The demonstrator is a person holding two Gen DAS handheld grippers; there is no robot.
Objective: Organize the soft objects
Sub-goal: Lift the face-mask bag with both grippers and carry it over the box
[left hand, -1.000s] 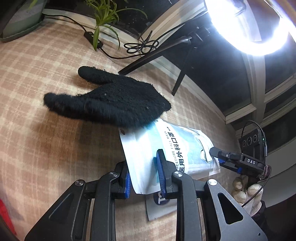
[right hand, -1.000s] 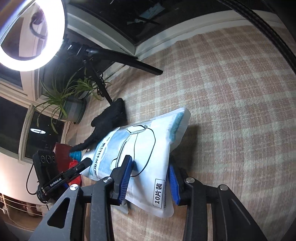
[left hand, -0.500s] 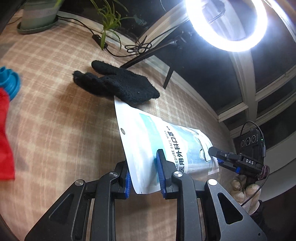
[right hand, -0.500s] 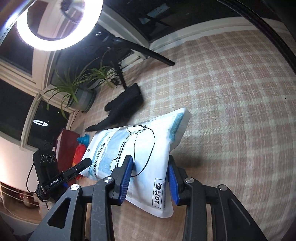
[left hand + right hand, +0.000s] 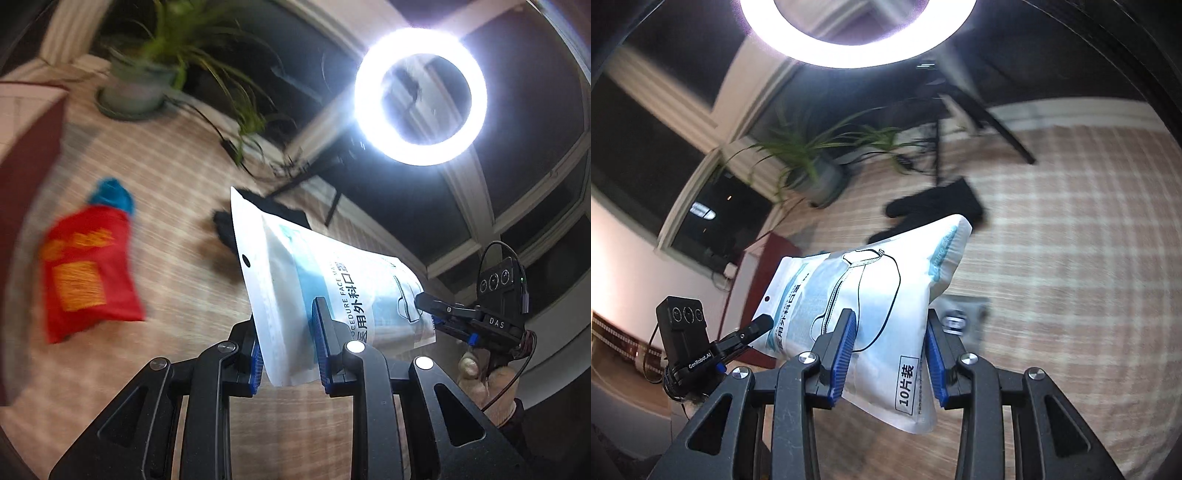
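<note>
The left gripper is clamped on one end of a white and blue pack of face masks, its blue pads pressing both faces. The right gripper pinches the other end of the same pack, so the pack hangs in the air between the two, clear of the checked tablecloth.

In the left view a black glove lies on the cloth behind the pack at about 12 o'clock, partly hidden by it. A red pouch with a blue piece at its top lies at 9 o'clock, blurred. A potted plant stands at 11 o'clock and a ring light glows at 1 o'clock.
</note>
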